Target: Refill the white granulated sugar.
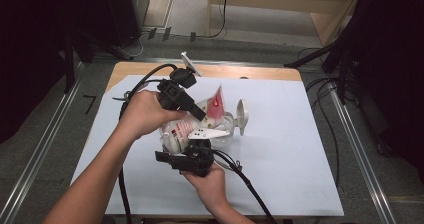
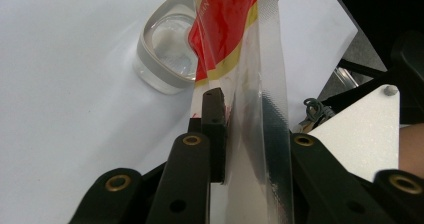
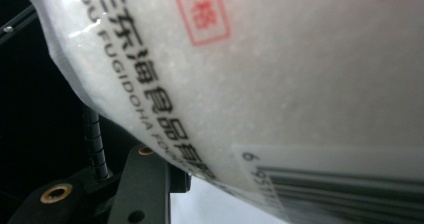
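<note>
A plastic bag [image 1: 181, 130] full of white granules, with a red-printed clear top, hangs tilted over a clear jar [image 1: 228, 129] whose lid [image 1: 242, 115] stands open. My left gripper [image 1: 200, 115] comes in from the upper left and is shut on the bag's flat top seam [image 2: 250, 84]. One of its pads [image 2: 215, 129] presses the film. The jar [image 2: 167, 59] lies on the white sheet beyond. My right gripper [image 1: 192, 145] reaches up from below, shut on the bag's full lower body [image 3: 250, 74]. Its left finger [image 3: 150, 184] rests against the bag, and the other is hidden.
A white sheet [image 1: 280, 149] covers most of the wooden table [image 1: 260, 73]. Black cables [image 1: 250, 189] trail from both grippers toward the near edge. Metal rails and more cables run along the floor on both sides.
</note>
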Available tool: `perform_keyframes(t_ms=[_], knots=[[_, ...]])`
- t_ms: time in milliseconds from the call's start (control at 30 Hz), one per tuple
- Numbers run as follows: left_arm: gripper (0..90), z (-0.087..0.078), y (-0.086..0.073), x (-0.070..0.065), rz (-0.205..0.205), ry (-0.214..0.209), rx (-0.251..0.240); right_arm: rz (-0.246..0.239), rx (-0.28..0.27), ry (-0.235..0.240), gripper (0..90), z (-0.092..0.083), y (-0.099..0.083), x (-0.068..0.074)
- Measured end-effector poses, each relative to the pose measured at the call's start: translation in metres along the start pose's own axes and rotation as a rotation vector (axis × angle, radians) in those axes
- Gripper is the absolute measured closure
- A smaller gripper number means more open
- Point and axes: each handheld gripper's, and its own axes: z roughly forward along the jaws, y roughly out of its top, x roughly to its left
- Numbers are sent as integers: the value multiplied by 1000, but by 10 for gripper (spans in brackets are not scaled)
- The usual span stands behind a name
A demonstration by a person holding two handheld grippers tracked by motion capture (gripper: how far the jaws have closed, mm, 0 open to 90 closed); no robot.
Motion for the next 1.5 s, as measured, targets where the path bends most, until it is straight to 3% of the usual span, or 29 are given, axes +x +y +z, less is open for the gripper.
perform_keyframes(t_ms=[300,400,767,1033,1500], knots=[[825,-1,1,0,-8,7,5,2,10,19,528,1,3,2],[832,-2,2,-1,-14,16,3,-4,18,13,578,1,4,2],[825,-3,4,0,-13,19,1,7,23,25,559,2,7,3],[813,-1,6,-1,-12,12,-5,-10,31,-1,588,1,8,4],[805,-3,8,-2,-7,5,-9,-20,35,7,587,1,12,6]])
